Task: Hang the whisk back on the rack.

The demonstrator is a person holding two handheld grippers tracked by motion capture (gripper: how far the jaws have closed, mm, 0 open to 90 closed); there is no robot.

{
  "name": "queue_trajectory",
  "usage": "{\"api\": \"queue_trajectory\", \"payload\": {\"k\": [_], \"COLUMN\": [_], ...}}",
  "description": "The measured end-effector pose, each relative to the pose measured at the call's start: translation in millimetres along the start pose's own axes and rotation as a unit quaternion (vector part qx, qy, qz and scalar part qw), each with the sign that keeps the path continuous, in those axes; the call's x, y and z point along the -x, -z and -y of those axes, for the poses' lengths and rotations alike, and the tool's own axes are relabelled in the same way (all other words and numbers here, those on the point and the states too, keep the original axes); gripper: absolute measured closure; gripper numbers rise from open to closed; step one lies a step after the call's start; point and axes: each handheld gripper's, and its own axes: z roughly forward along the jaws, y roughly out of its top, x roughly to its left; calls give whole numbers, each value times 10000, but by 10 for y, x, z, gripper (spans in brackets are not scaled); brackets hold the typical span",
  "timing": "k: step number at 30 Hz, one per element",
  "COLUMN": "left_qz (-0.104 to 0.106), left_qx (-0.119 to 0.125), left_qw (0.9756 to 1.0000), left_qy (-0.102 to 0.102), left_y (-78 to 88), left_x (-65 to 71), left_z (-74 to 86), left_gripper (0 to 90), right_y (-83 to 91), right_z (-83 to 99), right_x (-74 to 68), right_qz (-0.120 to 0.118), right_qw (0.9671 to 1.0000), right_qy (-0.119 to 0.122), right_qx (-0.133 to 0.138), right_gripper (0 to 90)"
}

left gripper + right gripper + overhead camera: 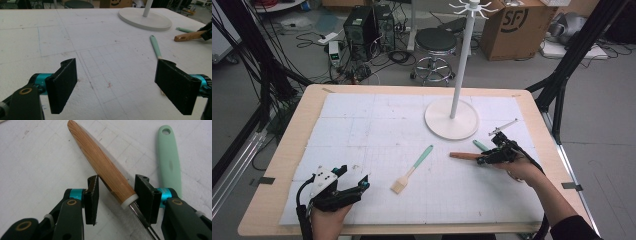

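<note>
A tool with a tapered wooden handle (100, 157), a white collar and a thin metal shank lies slantwise between the jaws of my right gripper (116, 187). The pads press on the handle near its collar. In the high view that right gripper (484, 159) is at the mat's right, with the wooden handle (462, 156) sticking out to the left. A mint-green handle (170, 162) lies flat on the mat just beside it. My left gripper (115, 75) rests at the near left, jaws wide apart and nothing between them. A pastry brush (412, 170) with a mint handle lies mid-mat.
A white stand with a round base (451, 120), a tall pole and hooks on top is at the back right of the white gridded mat (362, 130). The wooden table edge (287, 165) frames the mat. A stool, boxes and cables are on the floor beyond.
</note>
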Motion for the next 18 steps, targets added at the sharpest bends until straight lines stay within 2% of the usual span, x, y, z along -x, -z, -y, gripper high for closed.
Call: {"api": "queue_trajectory", "payload": {"k": [8, 12, 14, 17, 18], "left_qz": [-4, -2, 2, 11, 10], "left_qx": [21, 44, 39, 47, 46], "left_qw": [10000, 10000, 10000, 10000, 10000], "left_qy": [2, 10, 5, 20, 18], "left_y": [11, 11, 14, 19, 21], "left_x": [4, 6, 4, 3, 2], "left_z": [-7, -9, -11, -12, -13], "left_gripper": [190, 190, 191, 191, 191], "right_y": [12, -13, -16, -15, -13], "right_z": [-61, -97, -117, -136, -142], "right_x": [-120, -199, -233, -243, -237], "right_qz": [294, 520, 598, 592, 575], "right_qw": [9984, 9939, 9920, 9902, 9892], "right_qy": [223, 563, 643, 728, 821], "right_qx": [-422, -787, -909, -1036, -1070], "right_gripper": [589, 634, 641, 654, 661]}}
